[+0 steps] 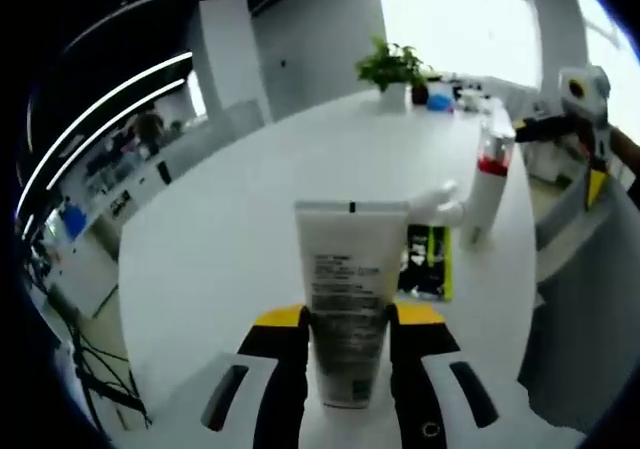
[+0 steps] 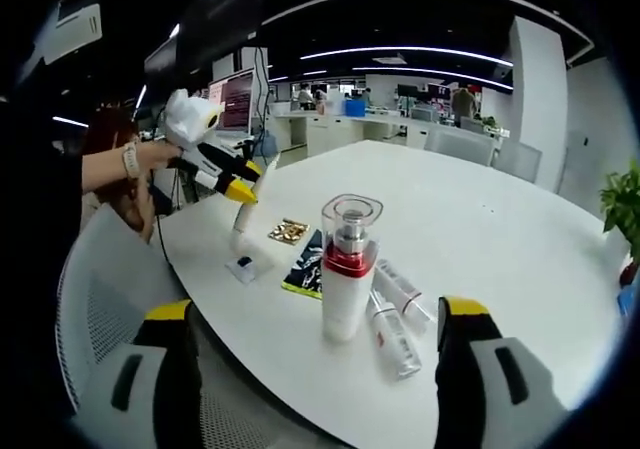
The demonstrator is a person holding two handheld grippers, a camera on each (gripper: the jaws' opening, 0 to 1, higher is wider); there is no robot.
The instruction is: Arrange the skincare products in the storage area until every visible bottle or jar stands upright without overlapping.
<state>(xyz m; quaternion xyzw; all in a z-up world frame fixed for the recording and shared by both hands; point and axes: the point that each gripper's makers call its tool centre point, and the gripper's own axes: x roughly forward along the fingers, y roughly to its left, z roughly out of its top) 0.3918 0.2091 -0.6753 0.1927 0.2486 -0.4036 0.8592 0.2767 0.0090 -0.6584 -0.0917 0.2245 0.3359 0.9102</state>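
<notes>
1. The left tool (image 1: 347,354) is gripping a white tube (image 1: 349,299) low on its body, jaws closed against both sides, the tube's flat crimped end pointing toward 12 o'clock in the left gripper view. In the right gripper view that tool (image 2: 238,191) is hovering over the worktop's (image 2: 480,219) near edge with the tube (image 2: 243,212) hanging below it.
2. The right tool (image 2: 315,364) is standing wide, nothing between its jaws; the tall pump bottle (image 2: 348,269) with a clear cap and red band is standing upright just ahead, at 12 o'clock.
3. Risk: the tube is being held near the worktop's edge, so a release there could be tipping it off or leaving it lying flat; a soft tube may also be slumping if set down on its cap crookedly.
4. Risk: the right tool closing in on the two lying tubes (image 2: 395,314) could be knocking the pump bottle over, since they are lying touching or just beside its base at 4 o'clock.
5. Count: one pump bottle, upright; two small tubes lying down; one held tube; one dark flat packet (image 2: 305,266) and one small gold-patterned square (image 2: 288,232) lying at 9 to 10 o'clock of the bottle; one small white block (image 2: 245,266).
</notes>
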